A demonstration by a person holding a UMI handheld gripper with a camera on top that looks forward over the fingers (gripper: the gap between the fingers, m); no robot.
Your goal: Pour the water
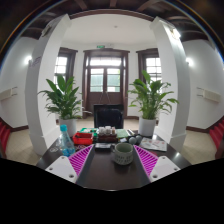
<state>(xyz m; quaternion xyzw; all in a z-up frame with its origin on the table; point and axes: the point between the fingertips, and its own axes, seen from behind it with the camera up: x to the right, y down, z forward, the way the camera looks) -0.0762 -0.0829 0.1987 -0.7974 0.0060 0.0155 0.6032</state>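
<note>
Seen from the gripper's own camera, the gripper (105,162) hovers level over a dark table (105,175) in a bright hall, its fingers spread wide with nothing between them. The purple-pink pads (72,160) face each other across bare tabletop.

A clear plastic water bottle (67,140) with a pink label stands upright just beyond the left finger, its long axis vertical and its cap pointing up. A greenish cup (123,152) sits on the table ahead of the fingers, nearer the right one, mouth upward; whether it has a handle cannot be told. The bottle and cup stand apart.

Farther back on the table lie small items too cluttered to identify. Behind them is a dark chair back (108,115), flanked by two potted plants (64,100), with white columns (45,80) and dark-framed doors (105,78) beyond.
</note>
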